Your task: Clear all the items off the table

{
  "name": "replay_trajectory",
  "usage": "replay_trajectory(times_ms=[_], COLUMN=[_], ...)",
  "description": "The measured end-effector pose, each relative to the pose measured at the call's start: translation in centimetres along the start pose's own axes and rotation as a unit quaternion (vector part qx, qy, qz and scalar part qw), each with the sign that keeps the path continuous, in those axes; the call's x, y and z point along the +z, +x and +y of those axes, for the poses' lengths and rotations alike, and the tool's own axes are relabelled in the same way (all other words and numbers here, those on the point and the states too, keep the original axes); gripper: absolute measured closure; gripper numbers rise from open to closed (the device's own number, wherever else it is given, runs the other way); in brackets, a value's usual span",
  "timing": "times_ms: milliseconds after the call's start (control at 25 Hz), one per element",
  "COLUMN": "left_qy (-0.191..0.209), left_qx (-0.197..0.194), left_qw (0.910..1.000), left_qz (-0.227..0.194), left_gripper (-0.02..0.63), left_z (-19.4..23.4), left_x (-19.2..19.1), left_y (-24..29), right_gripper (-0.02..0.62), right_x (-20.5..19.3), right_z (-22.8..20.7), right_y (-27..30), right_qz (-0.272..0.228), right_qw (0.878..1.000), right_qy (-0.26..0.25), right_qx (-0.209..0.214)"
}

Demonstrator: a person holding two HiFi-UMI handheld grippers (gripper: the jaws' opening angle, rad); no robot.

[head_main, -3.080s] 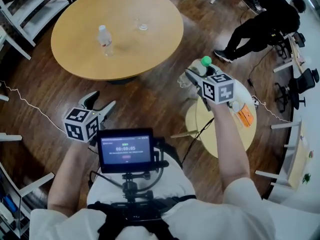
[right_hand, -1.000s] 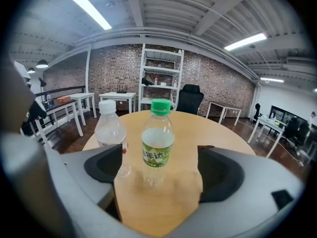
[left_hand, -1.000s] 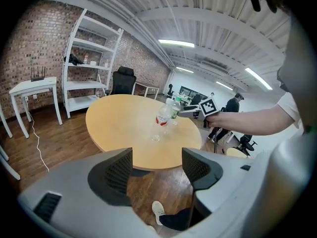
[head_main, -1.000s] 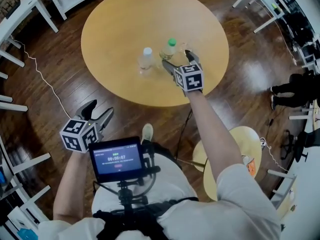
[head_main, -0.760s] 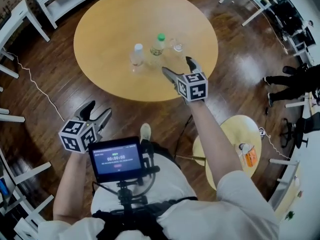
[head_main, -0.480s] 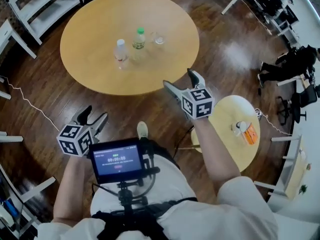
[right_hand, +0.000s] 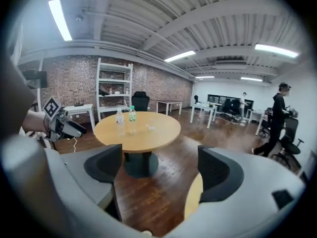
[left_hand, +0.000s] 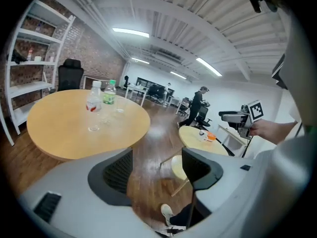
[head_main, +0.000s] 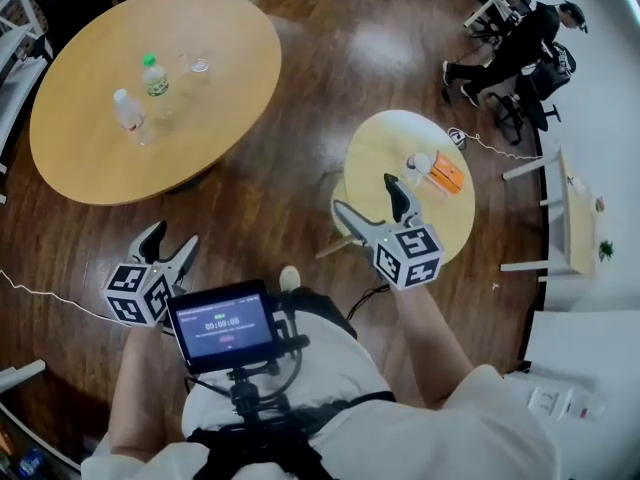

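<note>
Head view: we note left gripper [head_main: 170, 236] and right gripper [head_main: 366, 196] both spread, nothing between; green-capped bottle [head_main: 153, 76], white-capped bottle [head_main: 127, 113] and glass [head_main: 200, 65] stand on the large round table [head_main: 100, 163]

Left gripper [head_main: 170, 238] and right gripper [head_main: 364, 194], fingers [head_main: 352, 215] apart, empty.

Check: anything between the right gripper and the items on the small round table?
Nothing visible does. The right gripper, jaws apart and empty, is by the near edge of the small round table in the head view. Only bare tabletop separates it from the white item and the orange item.
</note>
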State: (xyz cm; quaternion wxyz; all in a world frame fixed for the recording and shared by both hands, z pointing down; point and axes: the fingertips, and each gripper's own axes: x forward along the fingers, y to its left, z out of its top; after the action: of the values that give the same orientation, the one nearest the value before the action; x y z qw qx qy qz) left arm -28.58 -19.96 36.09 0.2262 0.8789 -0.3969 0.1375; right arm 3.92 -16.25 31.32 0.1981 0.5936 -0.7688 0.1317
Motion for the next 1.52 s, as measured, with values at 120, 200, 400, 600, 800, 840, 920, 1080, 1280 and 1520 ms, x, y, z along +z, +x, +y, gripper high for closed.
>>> replay_trajectory(times_ms=[120,200,400,600,800,840,920,1080,1280,1520], left_qy=[0.020,0.030,0.072,0.096,0.081,0.083,0.086,0.085,0.100,0.109], left_qx=[-0.039,-0.063,-0.102,-0.129,-0.137,-0.134,-0.128,-0.119,-0.112,-0.089], left_qw=[0.9990,0.9973,0.9913,0.9859,0.9864,0.9865,0.9869,0.9881,0.9875,0.9889], left_qz=[0.014,0.023,0.042,0.045,0.043,0.045,0.047,0.049,0.047,0.047], left_gripper=[0.289,0.288,0.288,0.288,0.288,0.288,0.288,0.288,0.288,0.288], left_z=[-4.0,-6.8,-14.2,-23.8,-31.6,-32.6,-34.6,-37.8,-40.0,-39.7], left_x=[-1.0,-1.7,-2.8,-4.3,-6.4,-6.9,-7.8,-9.4,-10.1,-9.2], left_y=[2.0,3.2,5.4,5.9,5.4,5.4,5.7,5.9,5.8,5.5], right_gripper=[0.107,0.107,0.107,0.107,0.107,0.107,0.107,0.107,0.107,0.107], right_x=[-3.5,-5.2,-8.9,-13.3,-18.7,-19.7,-21.4,-24.0,-25.8,-26.7], right_z=[-3.9,-6.1,-9.9,-14.1,-17.4,-17.9,-19.0,-20.6,-21.8,-23.6], right_y=[-5.7,-9.1,-16.2,-23.7,-29.4,-30.2,-31.7,-34.4,-35.8,-32.7], right_qz=[0.017,0.019,0.003,-0.012,-0.018,-0.020,-0.019,-0.015,-0.017,-0.012], right_qw=[0.998,0.996,0.990,0.986,0.984,0.983,0.983,0.983,0.982,0.984], right_qy=[0.024,0.039,0.066,0.077,0.098,0.104,0.113,0.120,0.126,0.125], right_qx=[-0.055,-0.084,-0.128,-0.145,-0.150,-0.149,-0.146,-0.141,-0.140,-0.125])
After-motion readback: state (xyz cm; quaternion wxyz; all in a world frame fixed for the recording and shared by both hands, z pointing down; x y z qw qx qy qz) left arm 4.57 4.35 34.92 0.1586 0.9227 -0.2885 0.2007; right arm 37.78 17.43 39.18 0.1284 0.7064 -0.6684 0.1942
